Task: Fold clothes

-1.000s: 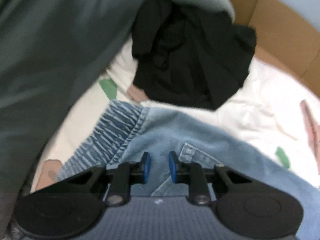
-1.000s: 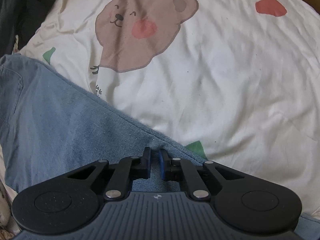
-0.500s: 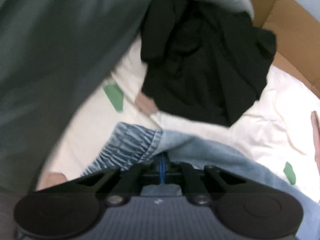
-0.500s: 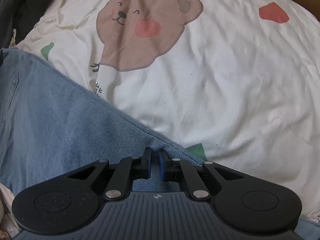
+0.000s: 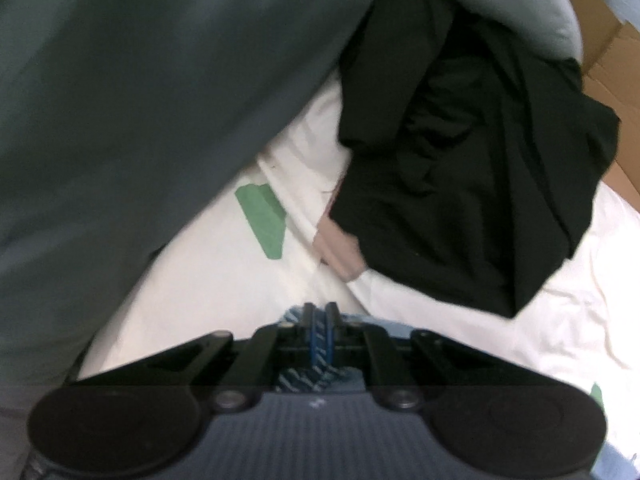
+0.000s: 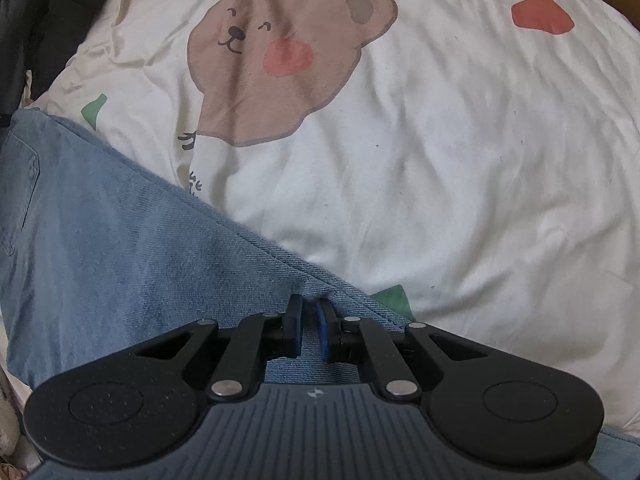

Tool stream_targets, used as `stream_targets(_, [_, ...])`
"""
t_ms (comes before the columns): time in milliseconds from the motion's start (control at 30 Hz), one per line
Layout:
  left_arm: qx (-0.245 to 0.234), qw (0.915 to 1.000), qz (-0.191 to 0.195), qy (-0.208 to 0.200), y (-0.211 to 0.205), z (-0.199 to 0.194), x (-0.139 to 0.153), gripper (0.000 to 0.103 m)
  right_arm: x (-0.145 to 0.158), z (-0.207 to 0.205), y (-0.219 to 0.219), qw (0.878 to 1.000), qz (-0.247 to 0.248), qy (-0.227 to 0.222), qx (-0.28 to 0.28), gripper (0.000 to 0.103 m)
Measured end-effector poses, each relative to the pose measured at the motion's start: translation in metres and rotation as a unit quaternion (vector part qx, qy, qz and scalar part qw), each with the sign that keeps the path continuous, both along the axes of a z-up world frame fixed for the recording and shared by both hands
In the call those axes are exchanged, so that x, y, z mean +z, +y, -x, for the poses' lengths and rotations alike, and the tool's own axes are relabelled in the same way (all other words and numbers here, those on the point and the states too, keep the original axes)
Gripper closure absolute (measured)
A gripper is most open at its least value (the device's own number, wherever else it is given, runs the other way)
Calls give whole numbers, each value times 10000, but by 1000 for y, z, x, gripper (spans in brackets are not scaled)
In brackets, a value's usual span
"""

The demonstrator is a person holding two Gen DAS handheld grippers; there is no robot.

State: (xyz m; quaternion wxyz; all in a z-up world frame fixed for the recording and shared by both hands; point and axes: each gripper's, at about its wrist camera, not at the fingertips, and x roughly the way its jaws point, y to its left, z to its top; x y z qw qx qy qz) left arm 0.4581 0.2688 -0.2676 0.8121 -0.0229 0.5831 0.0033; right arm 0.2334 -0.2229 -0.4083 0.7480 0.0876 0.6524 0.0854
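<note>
Light blue jeans [image 6: 120, 240] lie across a cream bedsheet [image 6: 460, 160] printed with a bear. My right gripper [image 6: 309, 307] is shut on the jeans' edge seam near the bottom middle of its view. My left gripper [image 5: 319, 312] is shut on the gathered elastic waistband of the jeans [image 5: 312, 380], which bunches between and behind its fingers; most of the jeans are hidden under the gripper there.
A black garment [image 5: 460, 168] is heaped ahead of the left gripper, with a pale grey-blue cloth [image 5: 520, 4] above it. A large dark green cloth [image 5: 140, 100] fills the left. Brown cardboard [image 5: 600, 72] stands at the far right.
My left gripper went from open over the jeans to shut on the waistband, then pulled it back so less denim shows. My right gripper stays shut on the seam, barely shifted.
</note>
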Motion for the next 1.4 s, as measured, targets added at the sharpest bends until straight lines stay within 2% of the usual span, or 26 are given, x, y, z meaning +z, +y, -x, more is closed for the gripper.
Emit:
stream_targets(100, [-71, 9999, -101, 49, 3, -3, 8, 90, 0, 2, 1, 10000, -11, -17, -6, 91])
stream_targets(267, [-223, 9996, -17, -174, 8, 18, 46, 89, 0, 4, 0, 10000, -55, -42, -27, 91])
stream_targets(400, [-398, 9992, -15, -66, 11, 41, 65, 88, 2, 9, -2, 10000, -50, -71, -50, 91])
stream_targets(567, [-483, 9988, 48, 113, 8, 72, 73, 83, 4, 14, -9, 9999, -94, -74, -94, 91])
stream_targets(633, [-464, 9986, 17, 236, 14, 84, 72, 83, 4, 14, -8, 9999, -96, -82, -88, 91])
stream_targets(700, [-482, 9983, 212, 264, 23, 97, 71, 83, 3, 15, -8, 9999, -102, -89, -105, 91])
stream_targets(867, [-358, 9981, 335, 386, 37, 118, 64, 83, 1, 17, -11, 9996, -201, -96, -148, 92])
stream_targets(1000, [-469, 9973, 235, 511, 34, 119, 43, 80, 1, 16, -12, 9996, -212, -67, -182, 92])
stream_targets(1200, [-420, 9980, 132, 449, 41, 120, 22, 78, 4, 16, -7, 9998, -39, -75, -184, 92])
stream_targets(1400, [-335, 9972, 140, 647, 46, 113, -6, 78, 6, 18, 1, 9997, 211, -139, -48, 92])
